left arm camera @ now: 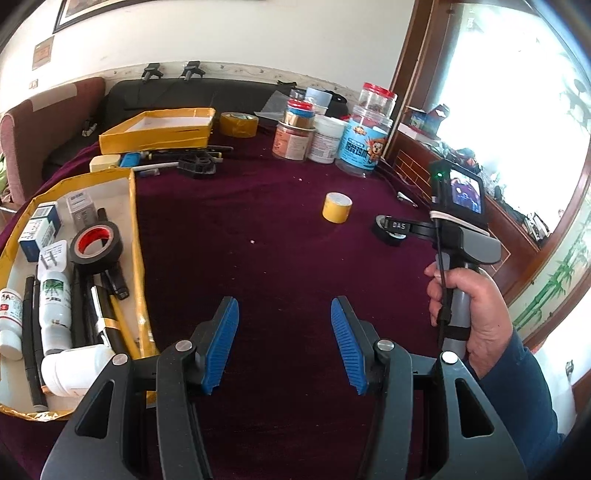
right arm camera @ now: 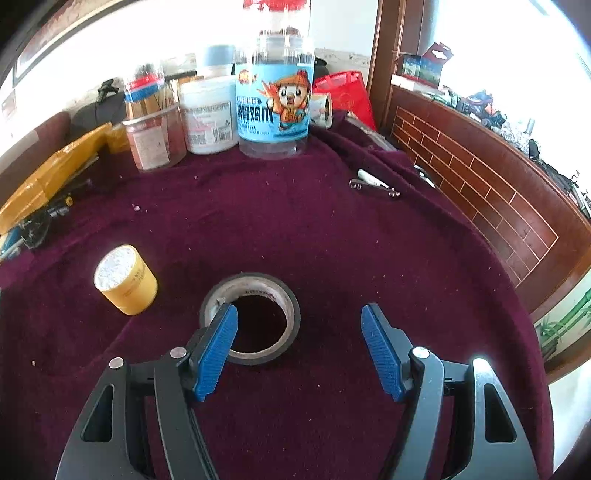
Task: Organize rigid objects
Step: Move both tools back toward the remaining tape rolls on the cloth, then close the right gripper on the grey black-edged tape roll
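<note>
On plush maroon cloth (right arm camera: 332,240), seemingly vinyl tape ring (right arm camera: 255,291).

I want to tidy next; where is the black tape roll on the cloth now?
In the right wrist view, the black tape roll lies flat on the purple cloth, at the right hand-held gripper, right of the yellow tape roll.

We cannot read the label on the white jar (right arm camera: 209,114); it is blurred. The red-lidded jar (right arm camera: 275,11) is cut off by the top edge, and the blue pad (right arm camera: 216,350) hides part of the black tape roll (right arm camera: 255,319).
</note>
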